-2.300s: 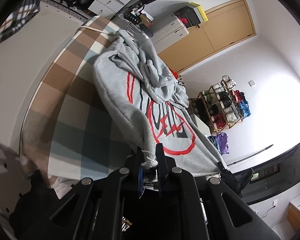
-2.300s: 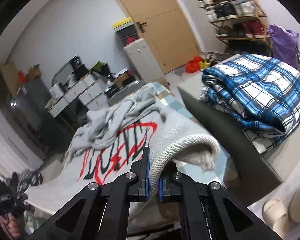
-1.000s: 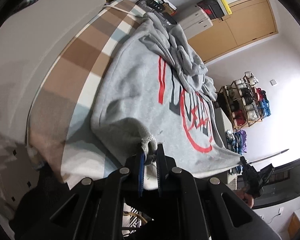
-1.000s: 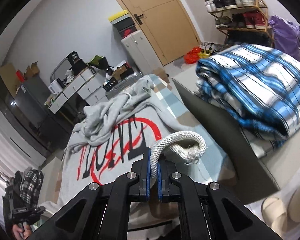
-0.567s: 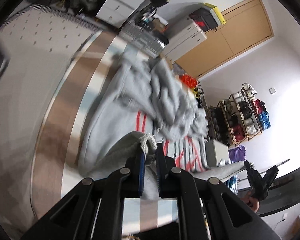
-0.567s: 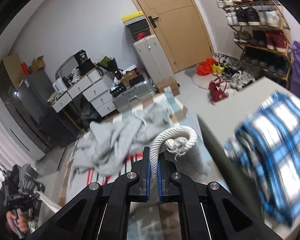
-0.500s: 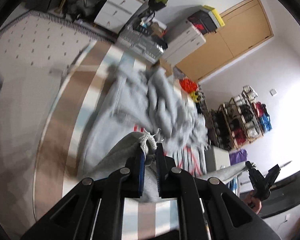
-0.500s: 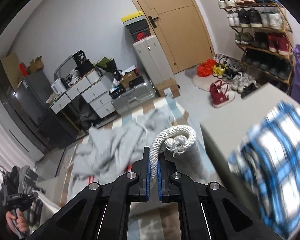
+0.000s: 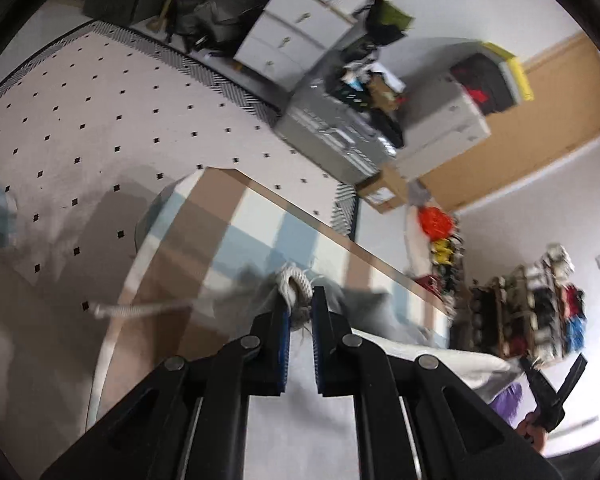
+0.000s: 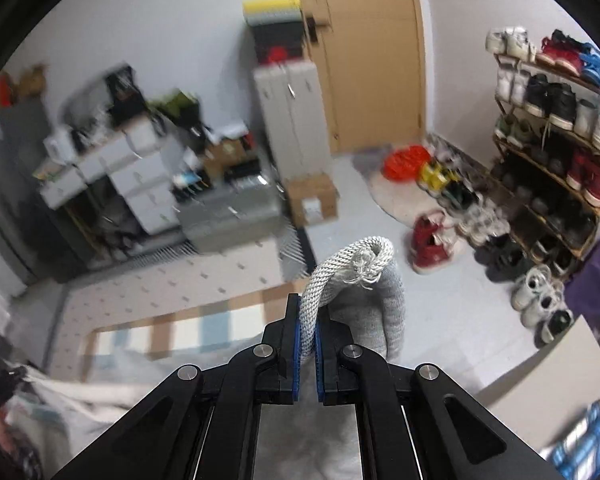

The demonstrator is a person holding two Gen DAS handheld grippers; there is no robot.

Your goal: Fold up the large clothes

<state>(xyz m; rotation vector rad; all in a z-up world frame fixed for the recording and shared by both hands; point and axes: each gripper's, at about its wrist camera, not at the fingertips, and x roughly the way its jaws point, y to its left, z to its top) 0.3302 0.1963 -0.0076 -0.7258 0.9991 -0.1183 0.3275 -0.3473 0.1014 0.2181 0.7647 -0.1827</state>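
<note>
Garment: one grey sweatshirt (image 9: 356, 304), soft and limp – its ribbed hem is lifted clear of the checked tabletop (image 9: 204, 216), the body trailing below and behind both grippers
Left gripper (image 9: 299, 312): closed on a bunched corner of the ribbed hem, white knit showing between the blue pads
Right gripper (image 10: 308, 322): closed on the other hem corner (image 10: 356, 264), which curls up and over the fingertips
Handling: judged light to moderate in weight, with no stiffness – it will sag between the two holds and drape wherever it is laid; the thick ribbing gives a firm, non-slippery purchase
Where to hold: the two hem corners, as now; keeping them apart should hold the edge taut
Drawstring: one white cord (image 9: 140, 310) hangs loose at the left, apt to snag or fold in crooked
Count: one garment in hand, two grippers; a blue plaid item (image 10: 584, 440) lies at the lower right edge, blurred
Background: shoe rack (image 10: 556, 128), door (image 10: 372, 52), drawers (image 10: 140, 184)
</note>
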